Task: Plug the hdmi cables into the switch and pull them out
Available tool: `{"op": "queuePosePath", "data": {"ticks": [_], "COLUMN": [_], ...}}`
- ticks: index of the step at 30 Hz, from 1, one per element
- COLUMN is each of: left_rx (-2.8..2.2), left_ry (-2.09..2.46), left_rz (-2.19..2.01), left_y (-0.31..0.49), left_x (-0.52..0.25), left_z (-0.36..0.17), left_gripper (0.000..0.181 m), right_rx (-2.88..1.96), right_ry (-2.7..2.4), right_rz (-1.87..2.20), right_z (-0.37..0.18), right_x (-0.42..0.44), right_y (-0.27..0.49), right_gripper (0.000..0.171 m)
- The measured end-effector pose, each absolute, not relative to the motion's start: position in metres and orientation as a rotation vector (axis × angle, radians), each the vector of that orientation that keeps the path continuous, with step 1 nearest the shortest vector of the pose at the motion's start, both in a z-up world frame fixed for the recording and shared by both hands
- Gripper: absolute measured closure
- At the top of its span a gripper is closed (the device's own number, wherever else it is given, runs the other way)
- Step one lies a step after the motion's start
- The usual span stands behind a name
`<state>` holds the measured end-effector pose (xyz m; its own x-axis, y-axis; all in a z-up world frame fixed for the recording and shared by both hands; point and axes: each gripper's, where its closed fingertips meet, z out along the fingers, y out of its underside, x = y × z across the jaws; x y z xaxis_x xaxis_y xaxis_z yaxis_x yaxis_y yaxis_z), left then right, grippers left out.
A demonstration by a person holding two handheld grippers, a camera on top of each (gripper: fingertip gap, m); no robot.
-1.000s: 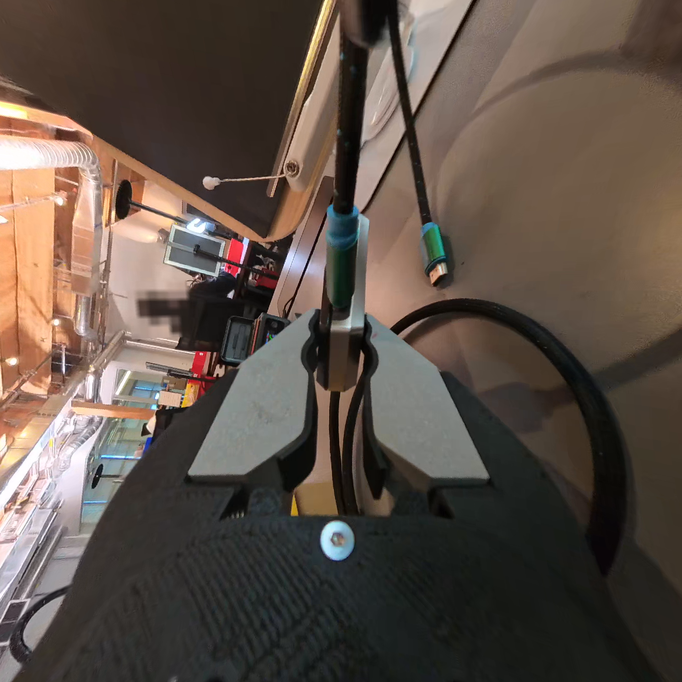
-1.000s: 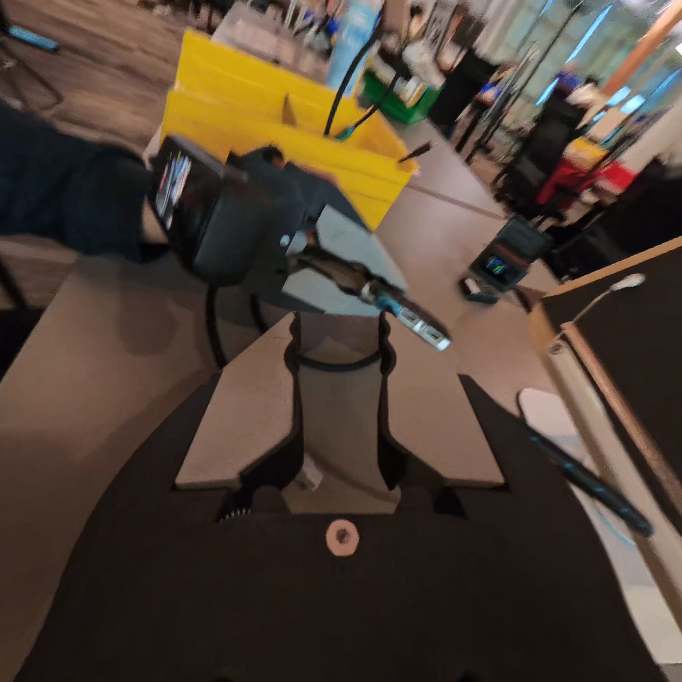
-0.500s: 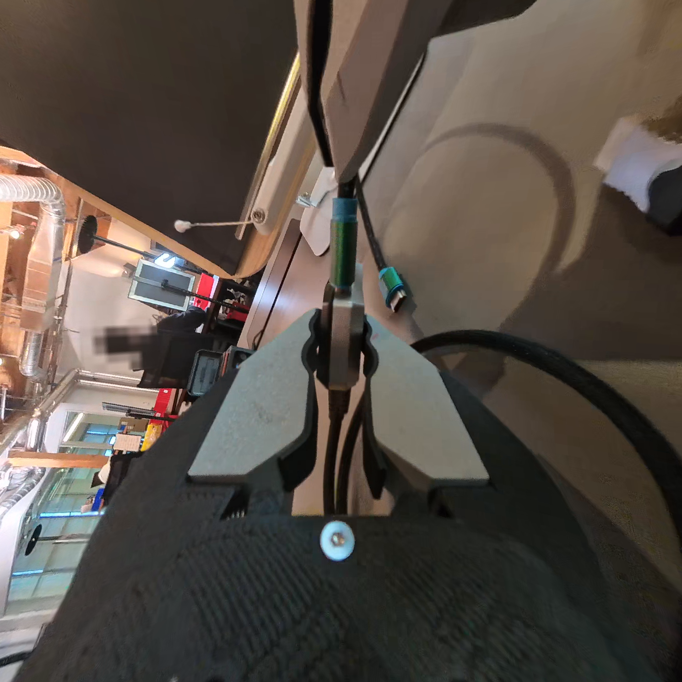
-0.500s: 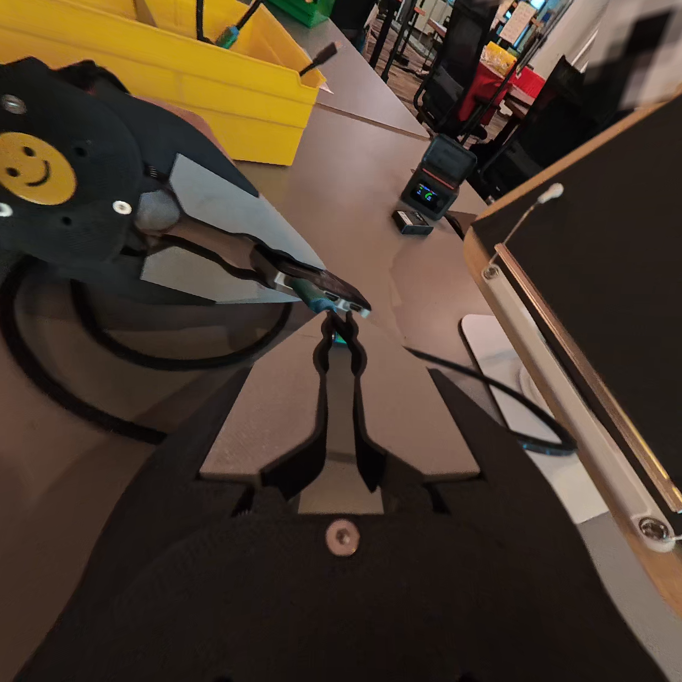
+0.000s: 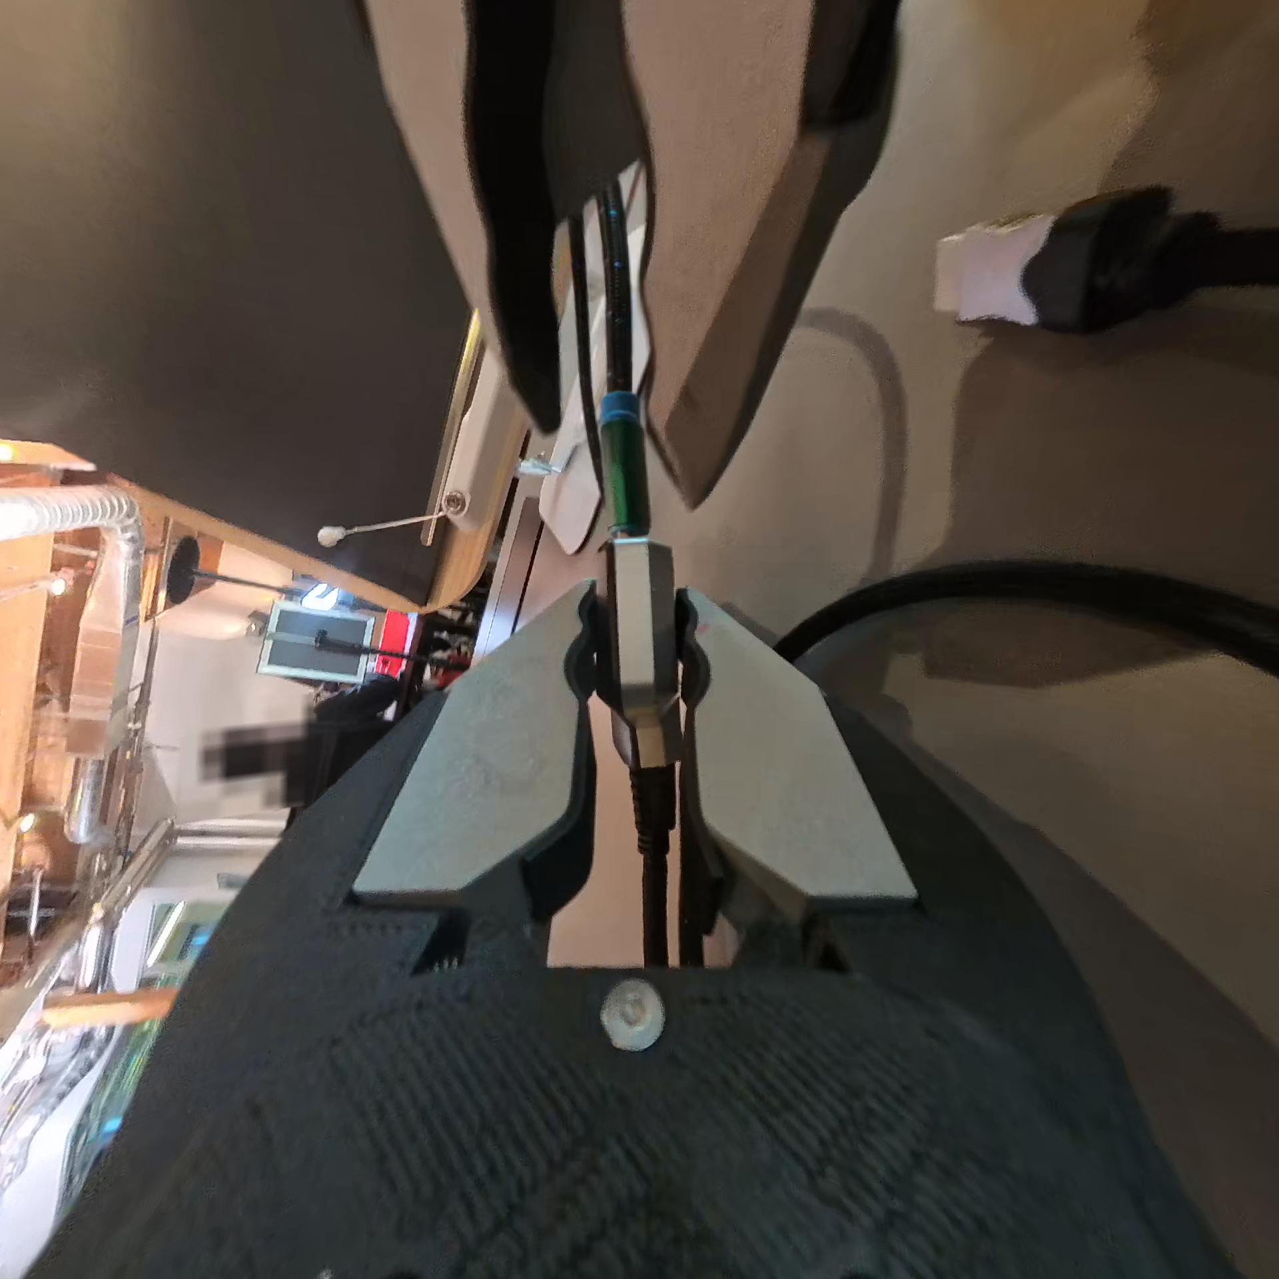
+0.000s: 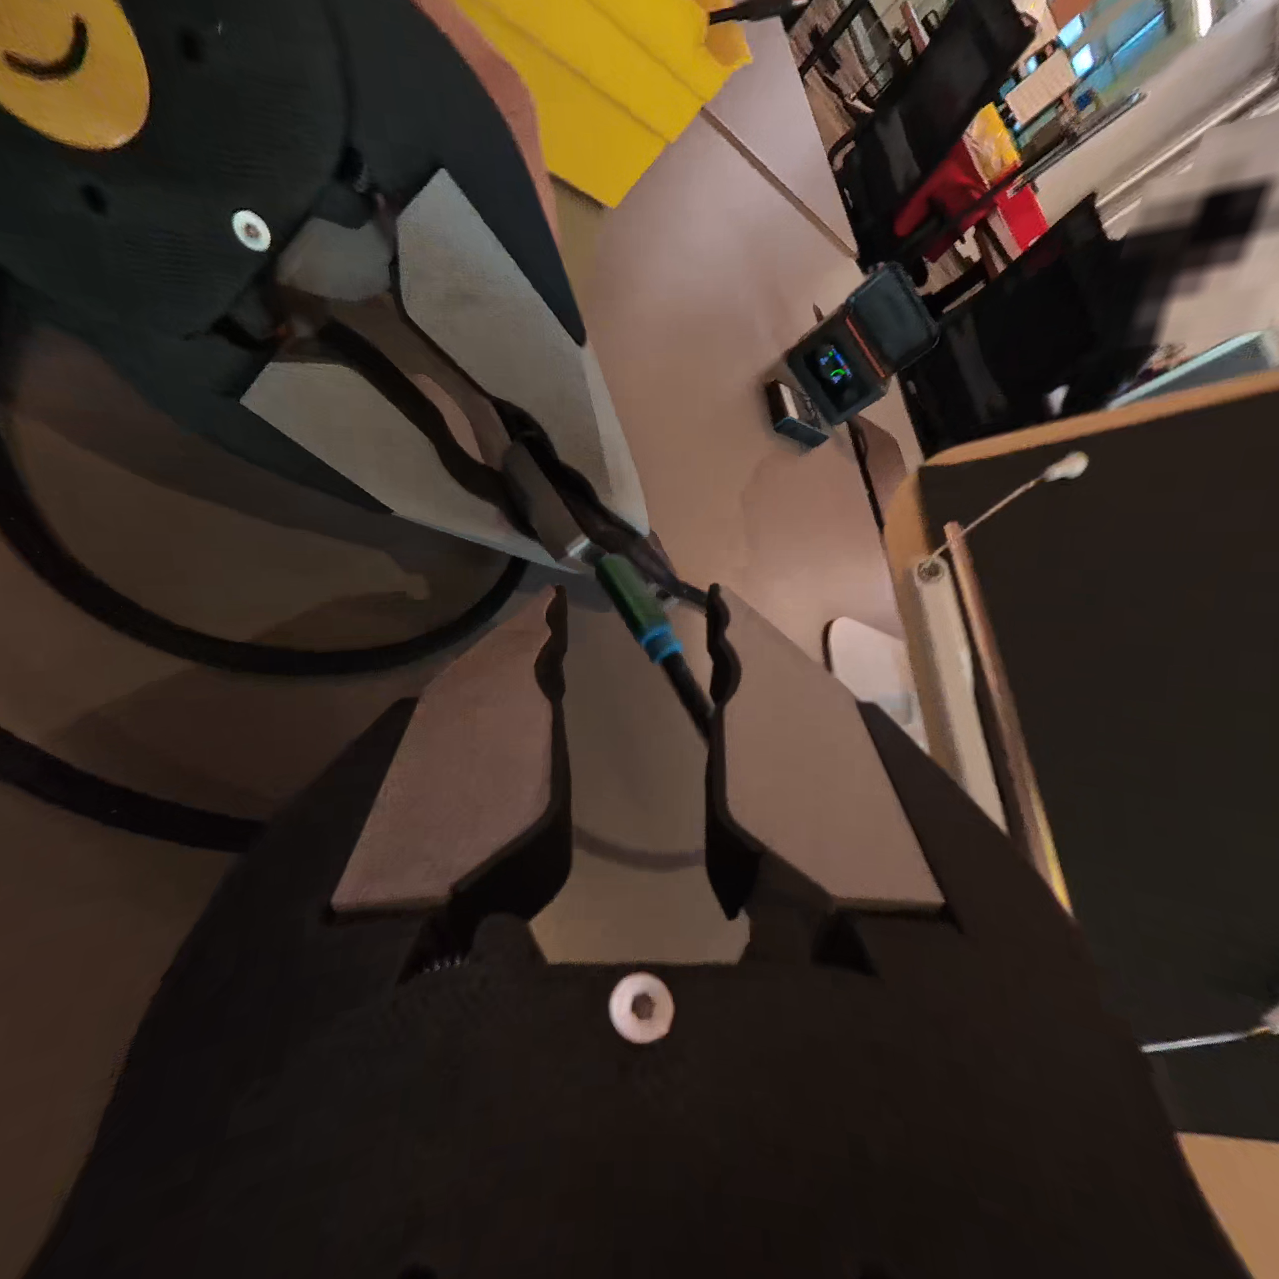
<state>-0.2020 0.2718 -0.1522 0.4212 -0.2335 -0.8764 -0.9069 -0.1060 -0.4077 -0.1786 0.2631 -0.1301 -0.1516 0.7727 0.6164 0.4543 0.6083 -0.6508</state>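
Left gripper [image 5: 640,647] pinches the switch [image 5: 643,637] off the counter [image 5: 1038,484], bracing it. Plug [image 6: 633,602] is seated; right gripper [image 6: 633,623] fingers spread around it, likely to pull.

The left hand-held gripper [image 5: 640,623] is closed, its two fingers clamped on a slim silver block held upright between the tips. The right hand-held gripper [image 6: 633,609] stands open, fingers apart. The two face each other tip to tip: from the left wrist view the right one [image 5: 609,443] reaches in from the far side, its fingers spread and blurred.
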Motion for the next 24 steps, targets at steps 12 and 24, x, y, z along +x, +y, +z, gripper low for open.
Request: {"op": "queuePosePath", "data": {"ticks": [12, 24], "left_rx": [-1.530, -1.762], "left_ry": [1.139, 0.891], "left_rz": [0.774, 0.828], "left_y": [0.268, 0.263], "left_x": [-0.194, -0.274], "left_z": [-0.164, -0.158], "left_gripper": [0.163, 0.163], "right_rx": [-0.714, -0.997], "right_ry": [-1.966, -1.876], "right_rz": [0.049, -0.173], "right_z": [-0.161, -0.175], "right_x": [-0.192, -0.136], "right_y": [0.257, 0.320], "right_gripper": [0.162, 0.162]}}
